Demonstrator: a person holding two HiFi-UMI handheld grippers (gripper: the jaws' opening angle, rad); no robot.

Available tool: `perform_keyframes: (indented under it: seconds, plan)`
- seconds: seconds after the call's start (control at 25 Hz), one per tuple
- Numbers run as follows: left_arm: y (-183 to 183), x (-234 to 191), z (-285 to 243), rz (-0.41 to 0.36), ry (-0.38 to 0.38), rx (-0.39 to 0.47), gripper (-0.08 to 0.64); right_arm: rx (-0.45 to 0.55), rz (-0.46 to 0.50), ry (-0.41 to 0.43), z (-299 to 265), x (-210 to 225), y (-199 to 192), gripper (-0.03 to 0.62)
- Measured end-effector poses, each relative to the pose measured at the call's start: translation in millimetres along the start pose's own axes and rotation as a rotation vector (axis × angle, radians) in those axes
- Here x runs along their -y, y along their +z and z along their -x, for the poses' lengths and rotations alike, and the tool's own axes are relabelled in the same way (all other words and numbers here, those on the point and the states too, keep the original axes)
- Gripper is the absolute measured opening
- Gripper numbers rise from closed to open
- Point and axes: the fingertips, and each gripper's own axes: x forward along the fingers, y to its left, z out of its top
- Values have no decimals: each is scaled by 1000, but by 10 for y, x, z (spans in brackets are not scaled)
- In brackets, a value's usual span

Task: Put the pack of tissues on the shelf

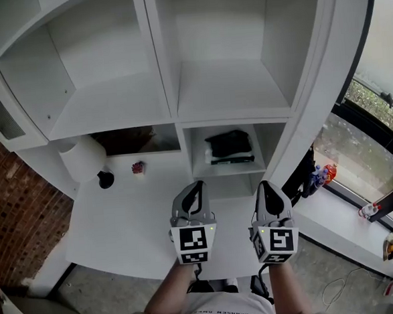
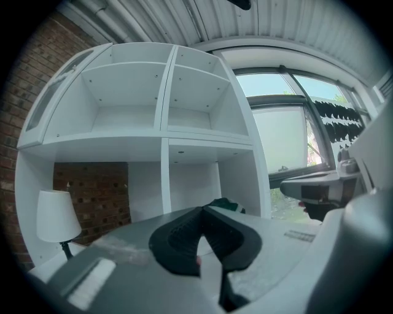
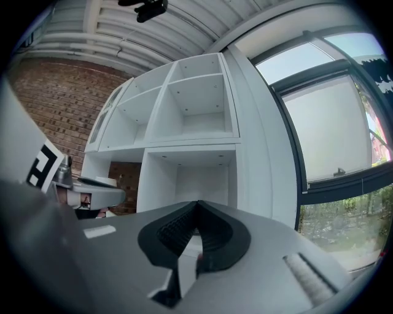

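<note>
A dark pack of tissues (image 1: 229,146) lies inside the small lower compartment of the white shelf unit (image 1: 173,111); in the left gripper view a dark green corner of the pack (image 2: 228,205) peeks over the jaws. My left gripper (image 1: 197,186) and right gripper (image 1: 265,186) hover side by side over the white desk (image 1: 120,219), both pointing level at the shelf. Each is shut with its jaw tips touching and nothing between them. The left gripper (image 2: 202,211) and right gripper (image 3: 196,205) show the same in their own views.
A white lamp (image 1: 84,158) stands at the desk's left, with a small red object (image 1: 138,167) next to it. Brick wall shows at the left. A window sill (image 1: 341,210) with small colourful items runs along the right. The upper shelf compartments hold nothing.
</note>
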Motion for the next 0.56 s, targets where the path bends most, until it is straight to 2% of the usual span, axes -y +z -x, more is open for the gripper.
perform_keyframes:
  seconds: [0.56]
  plan:
    - [32,-14,7,1,-3,11,6,47,11,12,2,-79,156,0]
